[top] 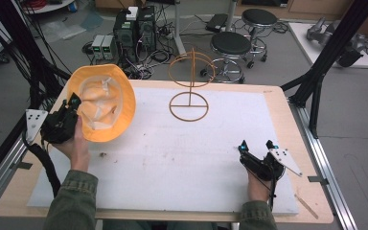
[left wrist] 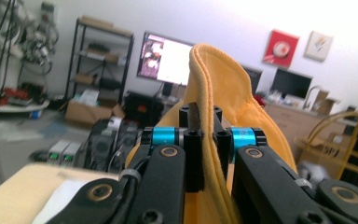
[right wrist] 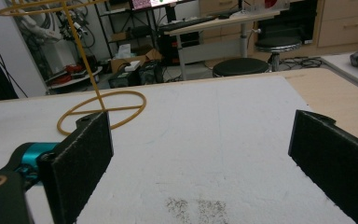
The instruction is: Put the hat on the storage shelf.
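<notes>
An orange hat (top: 103,103) with a pale lining is lifted over the table's left side, its hollow facing up toward the high view. My left gripper (top: 72,108) is shut on the hat's edge. In the left gripper view the orange brim (left wrist: 223,93) runs upright between the two jaws of this gripper (left wrist: 205,116). A gold wire stand (top: 189,81) with a round base stands at the middle back of the white mat (top: 172,158). My right gripper (top: 257,146) rests low at the right front, open, with nothing between its pads (right wrist: 81,158); the wire stand (right wrist: 102,109) lies beyond them.
Two black stools (top: 230,45) and computer boxes (top: 134,28) stand on the floor behind the table. Black frame posts (top: 326,62) rise at the table's right rear corner. A dark smudge (right wrist: 196,205) marks the mat just ahead of the right gripper.
</notes>
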Tool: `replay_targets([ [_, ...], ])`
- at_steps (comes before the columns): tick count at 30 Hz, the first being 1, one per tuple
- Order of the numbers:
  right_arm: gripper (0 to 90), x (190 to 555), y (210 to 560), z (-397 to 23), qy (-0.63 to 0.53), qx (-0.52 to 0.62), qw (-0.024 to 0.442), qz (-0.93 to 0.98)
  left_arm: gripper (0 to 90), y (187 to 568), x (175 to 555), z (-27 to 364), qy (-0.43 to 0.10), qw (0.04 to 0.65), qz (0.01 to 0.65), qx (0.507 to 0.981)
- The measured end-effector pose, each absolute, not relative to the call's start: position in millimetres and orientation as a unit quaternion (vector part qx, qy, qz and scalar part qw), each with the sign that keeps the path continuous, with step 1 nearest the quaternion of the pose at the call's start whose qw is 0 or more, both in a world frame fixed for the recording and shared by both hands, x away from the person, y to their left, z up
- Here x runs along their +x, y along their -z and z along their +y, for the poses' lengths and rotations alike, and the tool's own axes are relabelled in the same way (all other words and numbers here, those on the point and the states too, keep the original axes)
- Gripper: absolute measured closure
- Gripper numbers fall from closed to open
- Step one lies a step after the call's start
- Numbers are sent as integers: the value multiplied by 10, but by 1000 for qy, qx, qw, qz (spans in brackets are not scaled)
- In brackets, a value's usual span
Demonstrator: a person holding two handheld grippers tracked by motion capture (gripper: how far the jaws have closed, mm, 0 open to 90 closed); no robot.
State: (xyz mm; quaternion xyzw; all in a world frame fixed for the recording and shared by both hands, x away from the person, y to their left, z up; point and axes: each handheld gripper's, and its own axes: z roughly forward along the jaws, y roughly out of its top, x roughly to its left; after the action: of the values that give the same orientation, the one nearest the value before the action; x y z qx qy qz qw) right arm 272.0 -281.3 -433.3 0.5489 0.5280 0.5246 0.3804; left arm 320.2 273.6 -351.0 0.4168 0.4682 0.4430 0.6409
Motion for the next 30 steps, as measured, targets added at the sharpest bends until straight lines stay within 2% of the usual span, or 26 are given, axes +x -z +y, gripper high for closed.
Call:
replay_targets([
  [23, 52, 2675, 4305, -2848, -537, 551, 384, 511, 874, 3214, 3610, 2583, -470, 644, 442, 411],
  [26, 52, 2661, 4301, -2843, -536, 550, 385, 511, 874, 3121, 3697, 2526, -481, 632, 429, 431],
  [30, 52, 2662, 4299, -2841, -537, 548, 387, 512, 873, 3010, 3767, 2465, -485, 629, 424, 435],
])
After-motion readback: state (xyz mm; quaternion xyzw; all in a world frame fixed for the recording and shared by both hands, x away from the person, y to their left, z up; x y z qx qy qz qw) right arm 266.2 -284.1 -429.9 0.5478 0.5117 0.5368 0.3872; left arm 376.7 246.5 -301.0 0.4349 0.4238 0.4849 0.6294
